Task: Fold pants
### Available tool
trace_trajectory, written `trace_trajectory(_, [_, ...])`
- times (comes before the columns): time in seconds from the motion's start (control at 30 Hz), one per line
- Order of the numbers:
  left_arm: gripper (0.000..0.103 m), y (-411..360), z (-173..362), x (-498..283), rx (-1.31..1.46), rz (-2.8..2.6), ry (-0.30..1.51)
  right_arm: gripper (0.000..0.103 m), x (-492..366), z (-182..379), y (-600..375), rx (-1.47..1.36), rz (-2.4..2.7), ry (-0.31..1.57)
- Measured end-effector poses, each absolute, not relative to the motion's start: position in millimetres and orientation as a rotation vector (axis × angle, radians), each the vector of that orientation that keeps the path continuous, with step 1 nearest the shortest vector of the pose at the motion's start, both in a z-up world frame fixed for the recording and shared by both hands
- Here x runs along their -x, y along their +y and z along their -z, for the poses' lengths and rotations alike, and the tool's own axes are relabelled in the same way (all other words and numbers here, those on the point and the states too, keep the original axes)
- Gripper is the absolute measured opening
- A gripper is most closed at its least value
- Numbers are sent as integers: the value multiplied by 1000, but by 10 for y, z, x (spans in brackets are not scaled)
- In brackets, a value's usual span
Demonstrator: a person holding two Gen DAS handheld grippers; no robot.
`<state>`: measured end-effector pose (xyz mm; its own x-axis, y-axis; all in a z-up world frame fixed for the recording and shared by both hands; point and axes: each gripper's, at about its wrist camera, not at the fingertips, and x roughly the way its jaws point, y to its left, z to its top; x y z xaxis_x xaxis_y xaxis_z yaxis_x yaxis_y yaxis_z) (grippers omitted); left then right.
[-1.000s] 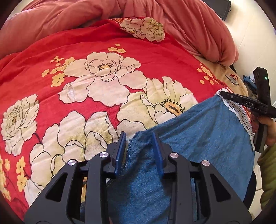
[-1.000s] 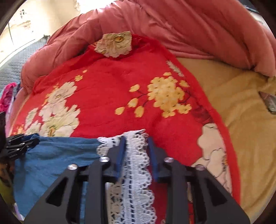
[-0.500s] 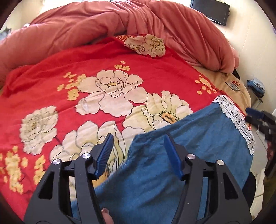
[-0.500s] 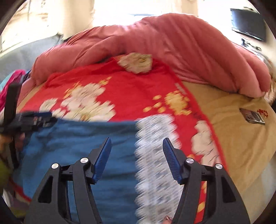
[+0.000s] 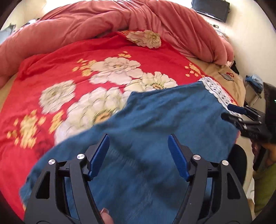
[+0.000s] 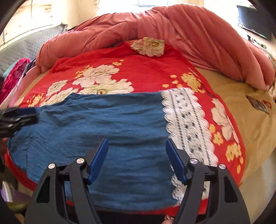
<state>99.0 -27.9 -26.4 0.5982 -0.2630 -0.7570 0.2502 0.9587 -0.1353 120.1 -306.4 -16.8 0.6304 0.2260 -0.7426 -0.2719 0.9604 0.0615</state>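
Note:
Blue denim pants (image 6: 107,124) with a white lace hem (image 6: 186,120) lie spread flat on the red floral bedspread (image 6: 138,72); they also show in the left wrist view (image 5: 163,120), lace hem (image 5: 215,89) at the far right. My left gripper (image 5: 138,137) is open and empty, hovering above the pants' near end. My right gripper (image 6: 137,141) is open and empty above the pants near the lace hem. Each gripper shows at the edge of the other's view, the right (image 5: 241,115) and the left (image 6: 17,115).
A bunched pink duvet (image 5: 120,19) lies along the far side of the bed. Tan sheet (image 6: 241,106) shows to the right with a small flat packet (image 6: 258,103) on it. Pink clothing (image 6: 12,81) lies left of the bed. A dark screen (image 5: 210,6) hangs on the wall.
Both grippers were shut on the pants a second ago, left on the blue end, right on the lace hem. Both opened, let go and pulled back; the pants now lie flat.

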Motion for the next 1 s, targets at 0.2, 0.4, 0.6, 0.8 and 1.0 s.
trace_trajectory(0.2, [72,434,28,-417,-6,110,834,68,-1111,152,-3180,25,-259,837])
trace_trajectory(0.4, [73,954,195,-140,72,-21,920,68,-1087,219,-3095,47,-259,864])
trace_trajectory(0.6, [50,824,443,-199,92,14,953,68,-1061,251,-3038,64,-257,880])
trace_trajectory(0.8, [34,903,371,-151,34,2,938,69,-1041,390,-3090,54,-255,925])
trace_trajectory(1.0, [36,941,531,-163,8,-9,983,72,-1056,417,-3065,50,-248,941])
